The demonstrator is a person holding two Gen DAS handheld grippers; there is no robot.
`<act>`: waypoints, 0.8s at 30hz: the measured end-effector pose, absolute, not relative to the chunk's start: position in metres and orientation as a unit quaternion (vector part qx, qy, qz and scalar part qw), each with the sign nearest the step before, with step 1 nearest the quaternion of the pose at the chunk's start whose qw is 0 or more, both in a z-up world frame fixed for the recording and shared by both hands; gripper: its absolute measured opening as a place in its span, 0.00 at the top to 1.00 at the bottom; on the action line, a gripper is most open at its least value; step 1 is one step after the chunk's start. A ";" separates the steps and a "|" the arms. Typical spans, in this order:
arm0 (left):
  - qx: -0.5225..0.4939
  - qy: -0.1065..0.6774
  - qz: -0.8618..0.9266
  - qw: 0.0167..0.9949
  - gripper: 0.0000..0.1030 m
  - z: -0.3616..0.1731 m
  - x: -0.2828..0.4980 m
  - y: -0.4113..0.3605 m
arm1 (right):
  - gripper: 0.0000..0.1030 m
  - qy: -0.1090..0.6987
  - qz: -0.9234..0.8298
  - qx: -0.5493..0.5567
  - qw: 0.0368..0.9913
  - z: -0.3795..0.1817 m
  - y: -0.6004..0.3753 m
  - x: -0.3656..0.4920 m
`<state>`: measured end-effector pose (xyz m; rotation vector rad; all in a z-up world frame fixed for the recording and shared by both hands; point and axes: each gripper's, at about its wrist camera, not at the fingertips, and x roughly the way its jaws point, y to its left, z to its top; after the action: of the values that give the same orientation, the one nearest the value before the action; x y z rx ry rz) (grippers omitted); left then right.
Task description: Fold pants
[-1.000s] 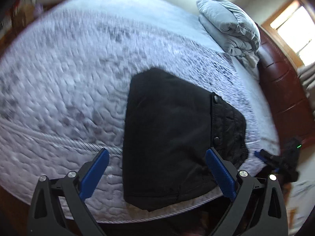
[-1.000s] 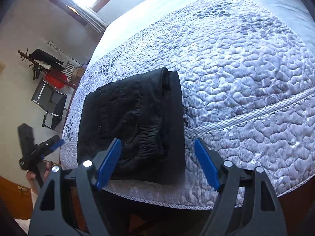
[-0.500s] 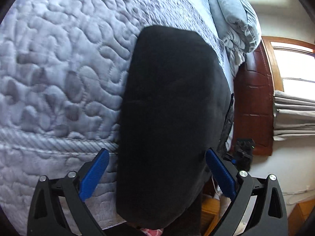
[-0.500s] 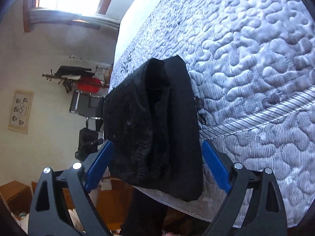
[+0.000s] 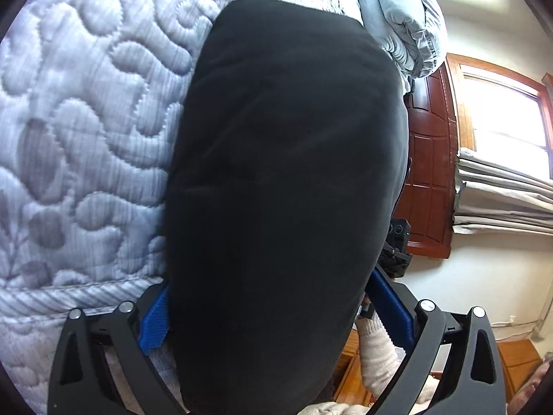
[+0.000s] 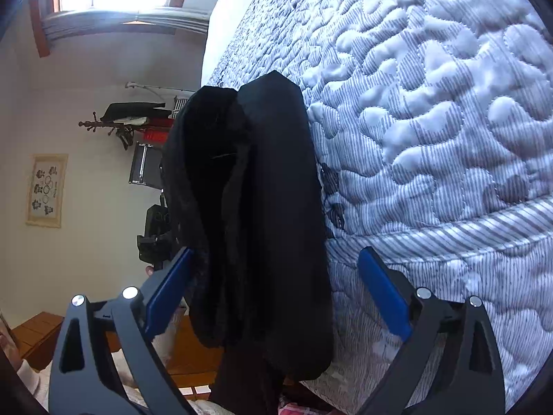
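Observation:
The black pants [image 5: 283, 180] lie folded in a thick stack at the near edge of the bed's quilted grey bedspread [image 5: 86, 121]. My left gripper [image 5: 276, 314] is open, its blue fingers either side of the stack's near edge, which fills the gap between them. In the right wrist view the pants [image 6: 255, 214] show side-on, with layers visible. My right gripper [image 6: 273, 297] is open around the stack's near end, with a gap between its right finger and the cloth.
A folded grey duvet [image 5: 404, 17] lies at the head of the bed by a dark wooden headboard [image 5: 428, 159]. A window with blinds [image 5: 504, 173] is beyond. A coat rack [image 6: 128, 121] and chair stand by the far wall.
Both grippers have moved in low and close to the folded pants, from looking down at the stack to straddling its near edge. The jaws stayed open.

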<state>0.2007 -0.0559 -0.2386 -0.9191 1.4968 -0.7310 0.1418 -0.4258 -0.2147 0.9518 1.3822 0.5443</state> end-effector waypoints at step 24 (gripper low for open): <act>-0.390 0.643 -0.280 0.597 0.18 -0.231 0.194 -0.088 | 0.48 0.606 0.261 0.410 0.629 -0.211 -0.386 0.146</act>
<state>0.1942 -0.0881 -0.2310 -0.9053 1.4922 -0.6502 0.1459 -0.3857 -0.2105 0.9398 1.3891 0.5978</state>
